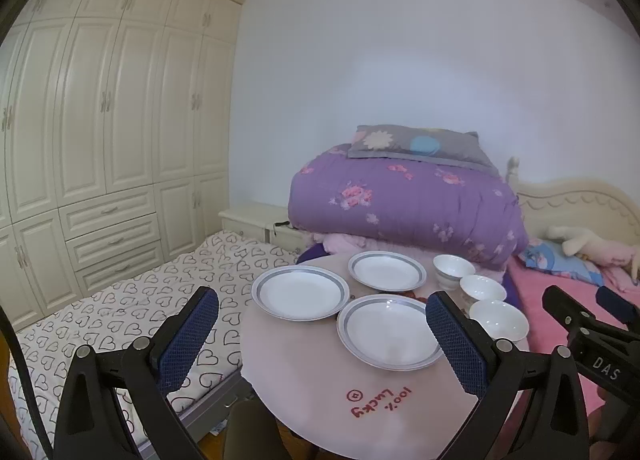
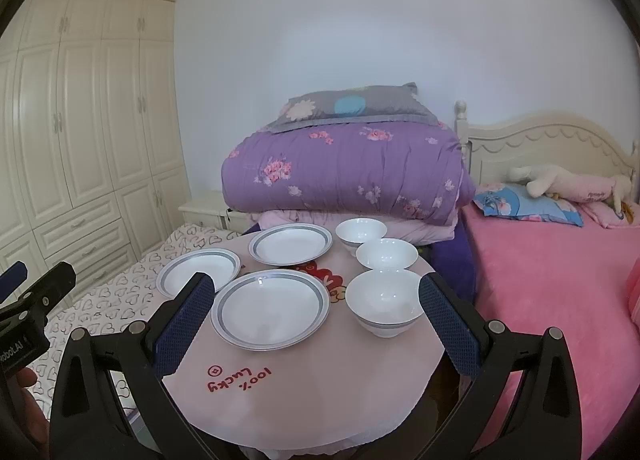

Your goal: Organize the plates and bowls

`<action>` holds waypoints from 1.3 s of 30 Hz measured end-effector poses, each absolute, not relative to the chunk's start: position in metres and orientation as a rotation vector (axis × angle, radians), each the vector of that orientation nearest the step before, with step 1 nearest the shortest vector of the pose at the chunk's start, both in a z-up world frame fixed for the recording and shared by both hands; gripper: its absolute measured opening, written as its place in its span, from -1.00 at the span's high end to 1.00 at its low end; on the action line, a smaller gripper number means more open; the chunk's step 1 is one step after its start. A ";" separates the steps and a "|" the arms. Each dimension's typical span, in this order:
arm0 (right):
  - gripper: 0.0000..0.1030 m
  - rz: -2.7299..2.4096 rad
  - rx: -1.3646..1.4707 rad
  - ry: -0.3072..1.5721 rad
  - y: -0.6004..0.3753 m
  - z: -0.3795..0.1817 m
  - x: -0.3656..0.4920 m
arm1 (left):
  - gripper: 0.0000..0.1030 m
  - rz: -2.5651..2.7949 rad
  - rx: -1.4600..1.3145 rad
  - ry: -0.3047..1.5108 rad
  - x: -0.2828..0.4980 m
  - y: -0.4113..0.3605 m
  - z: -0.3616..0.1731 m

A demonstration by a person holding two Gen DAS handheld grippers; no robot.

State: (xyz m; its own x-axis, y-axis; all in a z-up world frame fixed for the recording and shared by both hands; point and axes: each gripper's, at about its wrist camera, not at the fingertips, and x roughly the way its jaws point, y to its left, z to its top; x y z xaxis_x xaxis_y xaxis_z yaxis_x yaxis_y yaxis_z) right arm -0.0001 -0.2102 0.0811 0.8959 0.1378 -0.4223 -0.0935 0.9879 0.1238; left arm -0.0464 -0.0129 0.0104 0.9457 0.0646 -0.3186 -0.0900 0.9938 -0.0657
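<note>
Three white plates with grey rims lie apart on a small round pink table (image 1: 312,380): left plate (image 1: 300,292), far plate (image 1: 387,270), near plate (image 1: 390,332). Three white bowls stand in a row on the right: far bowl (image 1: 453,270), middle bowl (image 1: 482,289), near bowl (image 1: 499,319). My left gripper (image 1: 320,320) is open and empty, above the table's near side. My right gripper (image 2: 316,308) is open and empty, with the near plate (image 2: 272,308) and near bowl (image 2: 384,302) between its fingers in view. The right gripper also shows in the left wrist view (image 1: 588,312).
The table (image 2: 304,392) stands between a bed with heart-print sheet (image 1: 120,316) on the left and a pink bed (image 2: 560,280) on the right. A folded purple quilt (image 1: 404,200) with a pillow is stacked just behind the table. Wardrobes (image 1: 100,120) line the left wall.
</note>
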 end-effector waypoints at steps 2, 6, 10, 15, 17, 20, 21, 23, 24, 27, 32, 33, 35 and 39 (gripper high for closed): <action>-1.00 0.120 0.102 0.445 -0.210 0.081 0.000 | -0.99 0.078 -0.081 0.322 -0.047 -0.013 0.009; -1.00 0.120 0.104 0.444 -0.210 0.081 -0.001 | -0.99 0.074 -0.080 0.323 -0.047 -0.015 0.006; -1.00 0.116 0.108 0.441 -0.210 0.083 0.000 | -0.99 0.065 -0.076 0.327 -0.045 -0.017 0.005; -1.00 0.114 0.111 0.444 -0.211 0.084 0.003 | -0.99 0.052 -0.078 0.342 -0.037 -0.018 0.004; -1.00 0.113 0.110 0.443 -0.211 0.084 0.003 | -0.99 0.048 -0.080 0.351 -0.032 -0.018 0.004; -1.00 0.132 0.108 0.461 -0.213 0.079 0.012 | -0.99 0.042 -0.082 0.371 -0.019 -0.018 0.001; -1.00 0.140 0.106 0.472 -0.213 0.077 0.016 | -0.99 0.041 -0.088 0.388 -0.011 -0.017 -0.001; -1.00 0.150 0.090 0.503 -0.211 0.068 0.030 | -0.99 0.041 -0.097 0.415 0.003 -0.014 -0.005; -1.00 0.151 0.083 0.519 -0.211 0.064 0.037 | -0.99 0.044 -0.099 0.433 0.012 -0.013 -0.008; -1.00 0.156 0.058 0.580 -0.210 0.048 0.062 | -0.98 0.046 -0.115 0.493 0.042 -0.009 -0.018; -1.00 0.182 0.027 0.643 -0.206 0.033 0.097 | -0.99 0.038 -0.150 0.598 0.090 -0.002 -0.030; -1.00 0.190 0.027 0.651 -0.205 0.032 0.103 | -0.98 0.038 -0.152 0.611 0.096 -0.001 -0.030; -1.00 0.211 0.025 0.672 -0.204 0.026 0.113 | -0.98 0.040 -0.153 0.646 0.113 0.001 -0.033; -1.00 0.272 0.010 0.736 -0.194 0.016 0.145 | -0.98 0.050 -0.172 0.722 0.151 0.008 -0.038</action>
State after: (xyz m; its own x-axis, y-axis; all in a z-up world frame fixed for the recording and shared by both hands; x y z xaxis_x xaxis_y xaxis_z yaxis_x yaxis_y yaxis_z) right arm 0.1455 -0.1941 0.0165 0.7074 0.2481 -0.6618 -0.2411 0.9649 0.1041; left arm 0.1507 0.0082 -0.0385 0.7501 -0.0134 -0.6612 -0.1053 0.9846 -0.1394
